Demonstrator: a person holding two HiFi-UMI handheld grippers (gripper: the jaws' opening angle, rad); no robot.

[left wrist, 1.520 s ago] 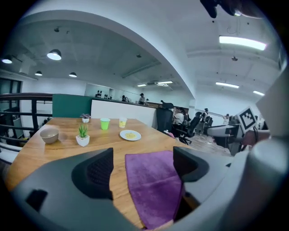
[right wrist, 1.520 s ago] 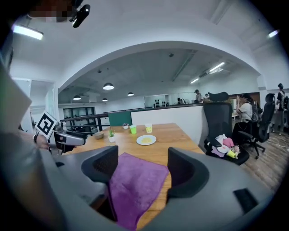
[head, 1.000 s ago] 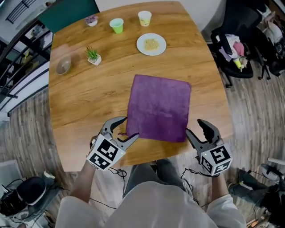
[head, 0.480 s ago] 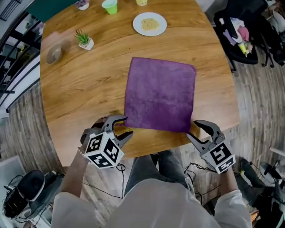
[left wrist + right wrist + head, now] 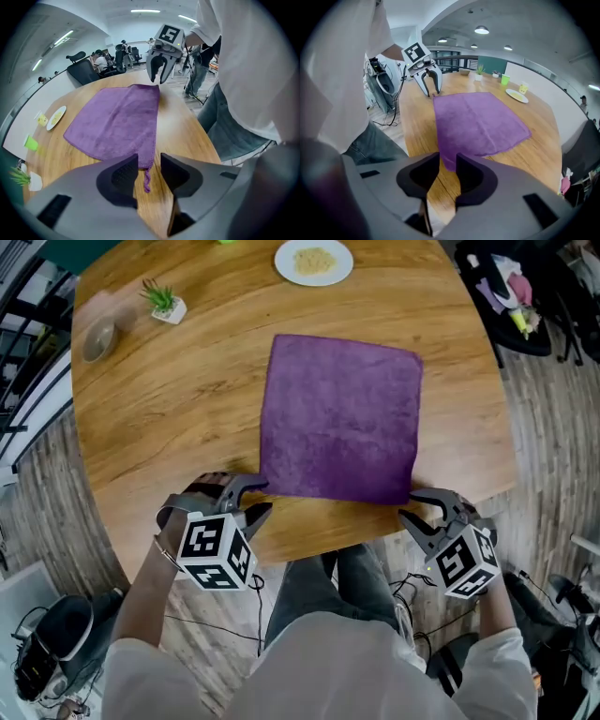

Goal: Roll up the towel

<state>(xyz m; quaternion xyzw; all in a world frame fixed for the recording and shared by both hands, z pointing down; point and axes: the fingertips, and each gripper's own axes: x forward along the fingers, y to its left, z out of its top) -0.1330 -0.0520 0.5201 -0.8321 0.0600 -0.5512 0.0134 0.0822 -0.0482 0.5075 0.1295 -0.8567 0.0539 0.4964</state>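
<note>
A purple towel [image 5: 342, 418] lies flat and spread out on the round wooden table [image 5: 169, 418]. My left gripper [image 5: 261, 498] is down at its near left corner. In the left gripper view the corner and its small loop [image 5: 147, 180] lie between the closing jaws of the left gripper [image 5: 150, 164], and a gap still shows on both sides. My right gripper [image 5: 410, 506] is at the near right corner. In the right gripper view the towel [image 5: 476, 119] ends in a tip between the closing jaws of the right gripper [image 5: 447, 166], and the pads do not press on it.
At the table's far side are a white plate of food [image 5: 314, 259], a small potted plant [image 5: 164, 301] and a little bowl [image 5: 98, 334]. The near table edge runs just behind both grippers. A chair piled with things [image 5: 511, 296] stands off to the right.
Both grippers have dropped and rolled to point down at the towel's near corners, and their jaws have narrowed. The towel has not moved.
</note>
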